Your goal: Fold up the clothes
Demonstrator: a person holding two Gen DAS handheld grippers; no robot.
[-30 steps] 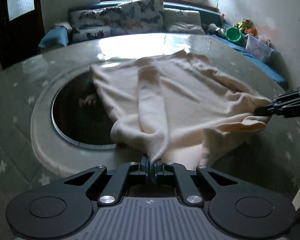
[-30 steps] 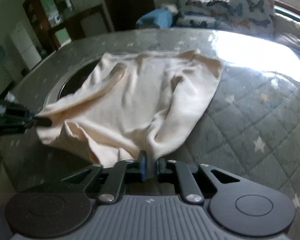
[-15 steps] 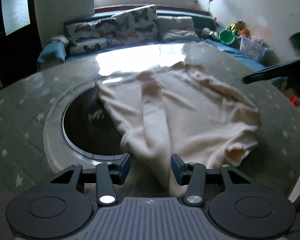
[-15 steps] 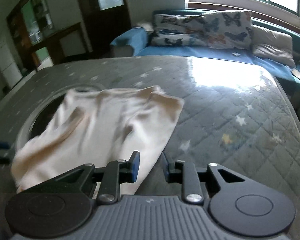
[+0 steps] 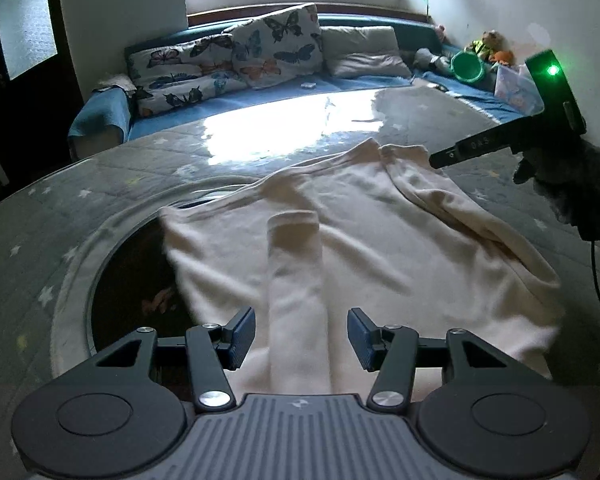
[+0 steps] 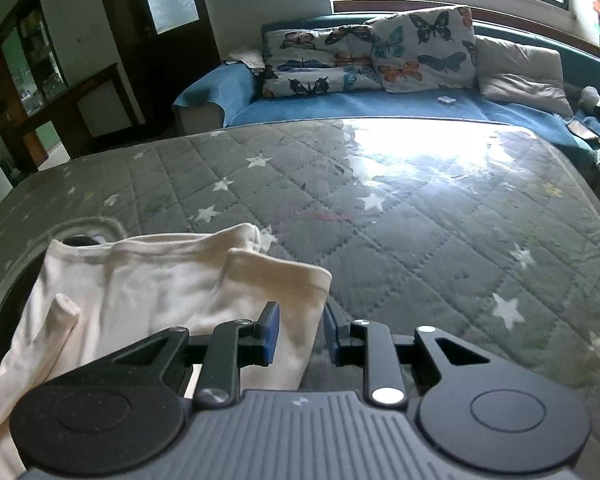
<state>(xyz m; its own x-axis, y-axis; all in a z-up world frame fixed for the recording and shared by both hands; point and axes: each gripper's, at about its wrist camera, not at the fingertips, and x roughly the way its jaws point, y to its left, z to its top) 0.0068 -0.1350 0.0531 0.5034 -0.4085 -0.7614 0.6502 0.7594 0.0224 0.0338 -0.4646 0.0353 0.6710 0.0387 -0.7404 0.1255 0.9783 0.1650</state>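
Observation:
A cream sweater (image 5: 400, 248) lies spread on the grey star-quilted table (image 5: 100, 184). One sleeve (image 5: 296, 280) is folded over its body and runs toward my left gripper (image 5: 302, 338). That gripper is open, its pads standing clear on either side of the sleeve. In the left wrist view my right gripper (image 5: 440, 159) hovers over the sweater's far right corner, held by a gloved hand (image 5: 572, 184). In its own view the right gripper (image 6: 300, 334) is open above the edge of the sweater (image 6: 152, 280), near the other folded sleeve (image 6: 280, 280), with no cloth pinched.
A round dark opening (image 5: 132, 280) in the table lies partly under the sweater's left side. Behind the table stands a blue sofa (image 6: 380, 104) with butterfly cushions (image 5: 276, 48). Toys, a green bucket (image 5: 468, 66) and a plastic box sit at its right end. A dark cabinet (image 6: 40, 80) is far left.
Both grippers let go of the sleeves they pinched and opened. The left one drew back along its sleeve. The right one swung away to the sweater's far right corner.

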